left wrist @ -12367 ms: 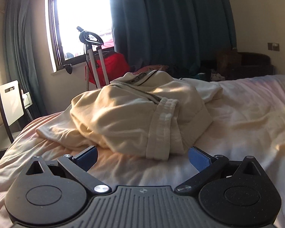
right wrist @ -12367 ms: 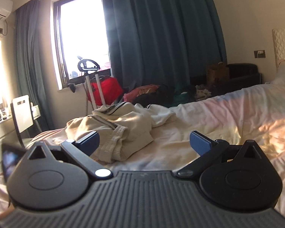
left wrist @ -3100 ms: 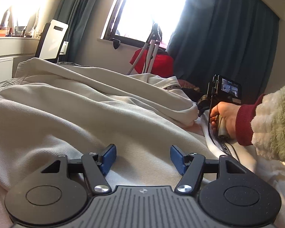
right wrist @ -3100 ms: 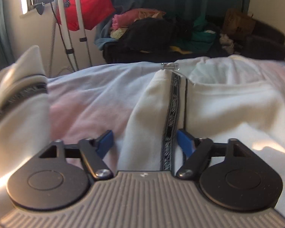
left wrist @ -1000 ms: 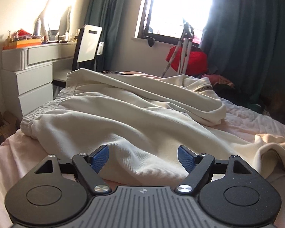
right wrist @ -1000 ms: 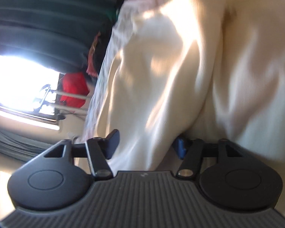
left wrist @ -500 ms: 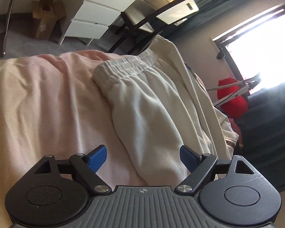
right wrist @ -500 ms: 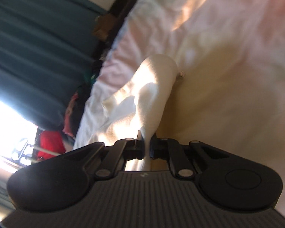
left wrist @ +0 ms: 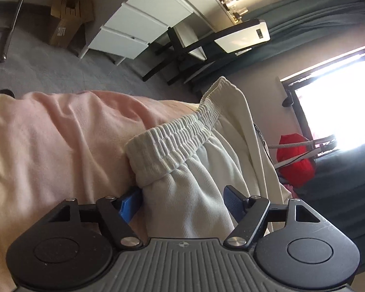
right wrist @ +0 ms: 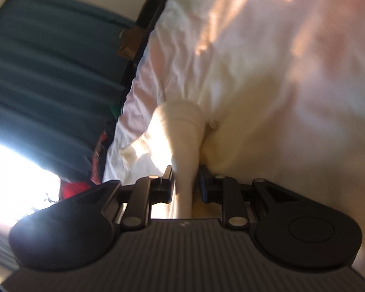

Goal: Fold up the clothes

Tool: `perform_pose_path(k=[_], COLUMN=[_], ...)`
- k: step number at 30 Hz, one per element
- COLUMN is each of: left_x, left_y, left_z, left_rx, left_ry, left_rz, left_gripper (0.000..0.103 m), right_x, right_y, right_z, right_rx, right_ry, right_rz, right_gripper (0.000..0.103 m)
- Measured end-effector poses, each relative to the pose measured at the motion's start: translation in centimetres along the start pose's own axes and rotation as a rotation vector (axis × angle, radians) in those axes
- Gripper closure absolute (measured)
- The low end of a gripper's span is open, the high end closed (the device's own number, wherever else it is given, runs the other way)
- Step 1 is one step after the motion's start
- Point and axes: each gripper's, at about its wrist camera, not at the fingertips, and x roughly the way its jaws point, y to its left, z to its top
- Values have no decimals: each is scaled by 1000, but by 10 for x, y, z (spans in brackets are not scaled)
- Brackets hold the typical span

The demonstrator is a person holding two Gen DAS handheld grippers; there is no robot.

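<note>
The cream garment (left wrist: 197, 170) lies on the pink bedsheet (left wrist: 60, 146). Only the left view shows its gathered elastic waistband (left wrist: 177, 138), just ahead of the left gripper (left wrist: 182, 202), whose fingers stand spread around the cloth. Only the right view shows the right gripper (right wrist: 186, 182) pinching a garment fold.

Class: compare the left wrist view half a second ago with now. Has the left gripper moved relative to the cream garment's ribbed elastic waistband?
Yes. The left gripper has advanced toward the ribbed elastic waistband; its open jaws now straddle the cream garment.
</note>
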Motion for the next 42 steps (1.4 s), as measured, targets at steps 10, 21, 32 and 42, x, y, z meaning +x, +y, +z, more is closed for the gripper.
perform_pose_path(k=[10, 21, 32, 42], left_x=[-7, -87, -96, -104], left_y=[-9, -45, -52, -127], left_z=[21, 59, -6, -82], left_rx=[79, 295, 683, 912], left_ry=[-16, -111, -121, -136], left_rz=[8, 39, 226, 145], left_gripper=[79, 97, 48, 20], right_x=[-35, -122, -159, -198], right_y=[24, 30, 44, 123], right_z=[-1, -26, -38, -99], right_rx=[-90, -102, -211, -539], right_ry=[-69, -35, 26, 1], right_rz=[-51, -280, -364, -47], right_gripper=[96, 96, 33, 14])
